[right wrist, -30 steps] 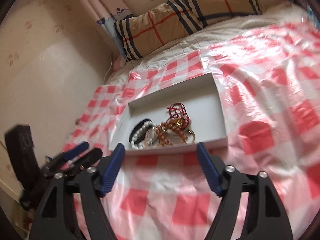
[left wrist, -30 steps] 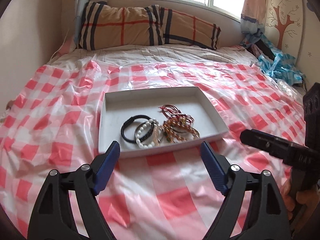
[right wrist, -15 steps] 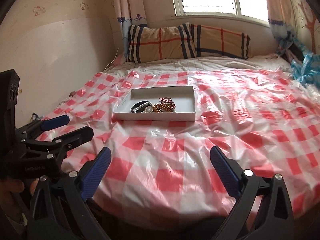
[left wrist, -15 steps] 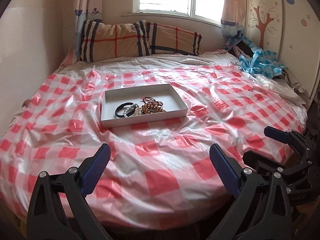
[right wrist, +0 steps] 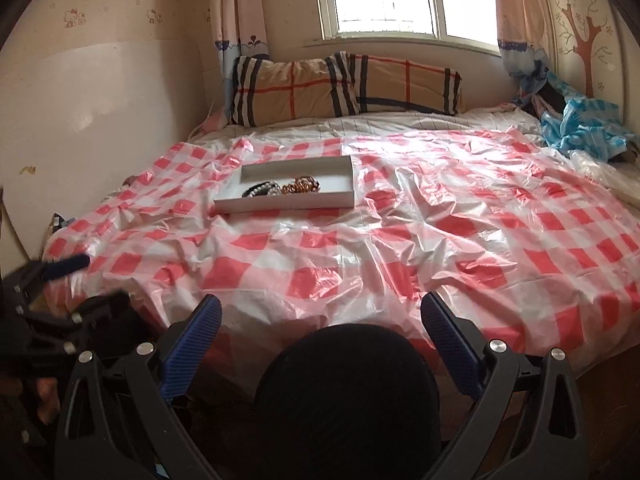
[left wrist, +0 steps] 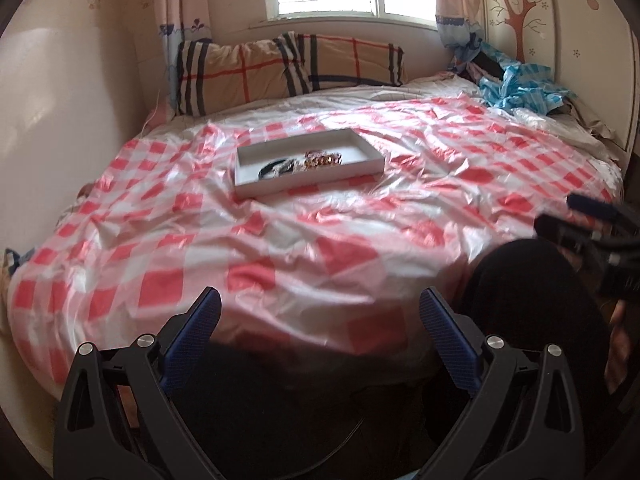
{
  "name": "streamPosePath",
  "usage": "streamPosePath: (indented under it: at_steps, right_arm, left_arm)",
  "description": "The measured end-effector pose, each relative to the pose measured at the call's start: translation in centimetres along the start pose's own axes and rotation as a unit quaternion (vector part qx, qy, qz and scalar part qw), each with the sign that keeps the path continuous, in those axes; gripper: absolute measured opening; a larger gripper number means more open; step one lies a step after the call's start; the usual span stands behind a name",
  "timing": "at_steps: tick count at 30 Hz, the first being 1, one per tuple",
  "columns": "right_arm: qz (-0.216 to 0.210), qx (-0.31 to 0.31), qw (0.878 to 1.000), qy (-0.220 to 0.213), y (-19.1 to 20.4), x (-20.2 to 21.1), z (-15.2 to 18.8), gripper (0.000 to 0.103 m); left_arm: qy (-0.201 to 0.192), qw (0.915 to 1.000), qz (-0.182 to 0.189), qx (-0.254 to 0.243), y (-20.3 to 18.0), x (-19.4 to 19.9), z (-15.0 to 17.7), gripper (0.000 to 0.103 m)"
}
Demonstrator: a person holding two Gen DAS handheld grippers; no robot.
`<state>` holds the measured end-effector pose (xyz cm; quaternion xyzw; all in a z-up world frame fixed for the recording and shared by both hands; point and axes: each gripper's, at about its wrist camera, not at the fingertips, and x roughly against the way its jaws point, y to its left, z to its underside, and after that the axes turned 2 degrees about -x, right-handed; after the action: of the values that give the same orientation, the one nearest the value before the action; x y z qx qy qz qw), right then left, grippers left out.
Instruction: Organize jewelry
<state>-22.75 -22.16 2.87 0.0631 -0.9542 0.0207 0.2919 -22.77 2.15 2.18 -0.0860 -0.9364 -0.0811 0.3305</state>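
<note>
Grippers farther back; tray (left wrist: 308,182) lengthwise left-right.

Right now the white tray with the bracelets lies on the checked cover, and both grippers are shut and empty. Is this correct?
Not quite: the grippers are open, not shut. The left gripper and the right gripper each show spread fingers in their own wrist views. The rest holds: the white tray with bracelets lies on the checked cover, both grippers empty.

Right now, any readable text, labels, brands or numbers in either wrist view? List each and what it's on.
None readable.
Wallpaper: small cartoon cat figures, no lettering I can make out.
Tree decal on the right wall: picture only.
White tray and the jewelry in it: no visible print.
Left gripper and right gripper, both open: no marking legible on the bodies.
</note>
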Motion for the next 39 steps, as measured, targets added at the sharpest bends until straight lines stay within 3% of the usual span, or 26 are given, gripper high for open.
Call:
streamPosePath:
  at_steps: [3, 10, 22, 39]
  right_arm:
    - [0.012, 0.020, 1.000, 0.004, 1.4, 0.1, 0.8, 0.095]
    - [0.047, 0.058, 0.997, 0.005, 2.7, 0.4, 2.1, 0.096]
    - [0.041, 0.036, 0.998, -0.009, 1.7, 0.7, 2.2, 0.096]
    - [0.048, 0.036, 0.998, 0.016, 1.7, -0.5, 2.4, 0.096]
  left_arm:
    - [0.005, 1.0000, -0.002, 0.006, 0.5, -0.2, 1.7, 0.095]
    - [0.004, 0.9996, 0.003, 0.028, 1.1, -0.5, 1.9, 0.095]
    - [-0.004, 0.9991, 0.007, 0.042, 1.2, -0.3, 2.1, 0.095]
    - [0.006, 0.9992, 0.002, 0.039, 1.1, -0.8, 2.2, 0.095]
